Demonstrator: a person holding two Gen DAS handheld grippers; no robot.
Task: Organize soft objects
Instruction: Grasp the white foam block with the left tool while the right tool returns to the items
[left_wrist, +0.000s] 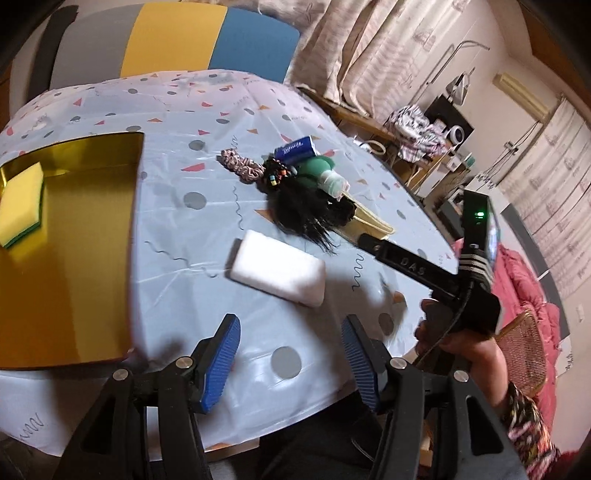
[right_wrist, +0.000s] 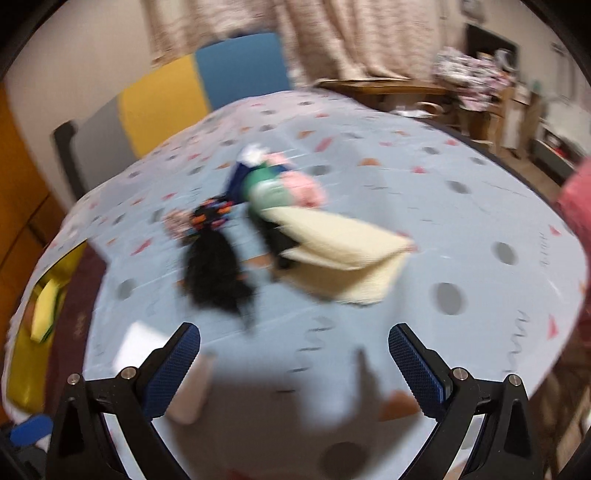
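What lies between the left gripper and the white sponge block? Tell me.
Only bare tablecloth: in the left wrist view the open left gripper has nothing before the white sponge block.

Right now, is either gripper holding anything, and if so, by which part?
Nothing is held. The left gripper and the right gripper both stand open over the tablecloth, with nothing between their pads.

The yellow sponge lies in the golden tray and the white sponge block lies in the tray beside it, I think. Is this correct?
Not quite. The yellow sponge does lie in the golden tray, but the white sponge block is outside it, on the patterned tablecloth to the tray's right. The left wrist view shows this.
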